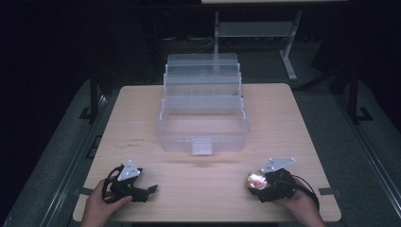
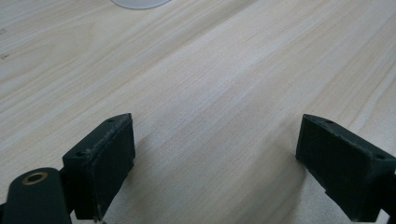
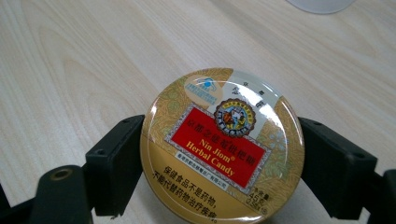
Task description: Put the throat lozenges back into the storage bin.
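the right gripper view is giving the detail that the high view is blurring: a round gold candy tin [image 3: 222, 147] with a red label reading "nin jiom herbal candy" is sitting clamped between the two black jaws of the right gripper [image 3: 219, 168], which are pressing on its rim from either side just above the wooden table [image 3: 70, 70]. in the high view that tin [image 1: 256, 180] is showing as a small shiny disc at the front of the right gripper [image 1: 272, 182], near the table's front right edge, with a hand [image 1: 302, 205] gripping the tool from behind. the left gripper view is showing the left gripper [image 2: 215, 158] with its jaws standing wide apart and bare wood between them; in the high view it [image 1: 130, 184] is lying low near the front left edge. a clear plastic tiered box [image 1: 203, 111] is standing open at the middle of the table, well apart from both grippers, and its trays are looking empty.
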The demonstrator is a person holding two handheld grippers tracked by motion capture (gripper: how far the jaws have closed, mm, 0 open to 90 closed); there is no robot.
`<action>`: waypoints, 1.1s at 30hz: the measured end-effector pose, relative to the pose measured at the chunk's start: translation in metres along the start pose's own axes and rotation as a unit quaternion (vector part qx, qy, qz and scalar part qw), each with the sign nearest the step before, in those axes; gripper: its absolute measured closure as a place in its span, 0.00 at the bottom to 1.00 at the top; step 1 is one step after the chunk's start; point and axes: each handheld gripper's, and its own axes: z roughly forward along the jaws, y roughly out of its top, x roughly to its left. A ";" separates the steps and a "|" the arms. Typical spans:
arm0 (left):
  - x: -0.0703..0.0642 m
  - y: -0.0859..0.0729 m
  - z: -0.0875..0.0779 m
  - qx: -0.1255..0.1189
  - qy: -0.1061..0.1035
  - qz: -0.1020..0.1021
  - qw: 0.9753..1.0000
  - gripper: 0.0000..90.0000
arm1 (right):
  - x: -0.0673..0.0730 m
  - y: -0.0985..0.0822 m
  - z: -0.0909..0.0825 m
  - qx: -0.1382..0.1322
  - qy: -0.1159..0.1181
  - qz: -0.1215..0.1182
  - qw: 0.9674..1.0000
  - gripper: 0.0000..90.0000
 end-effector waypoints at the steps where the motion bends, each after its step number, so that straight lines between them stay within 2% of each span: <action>1: 0.000 0.000 0.000 0.000 0.000 0.000 1.000 0.12 | -0.001 0.000 0.000 -0.001 0.001 0.000 1.000 0.22; 33: 0.000 0.000 0.000 0.000 0.000 -0.001 1.000 0.12 | -0.020 0.009 -0.012 -0.009 -0.016 0.009 1.000 0.22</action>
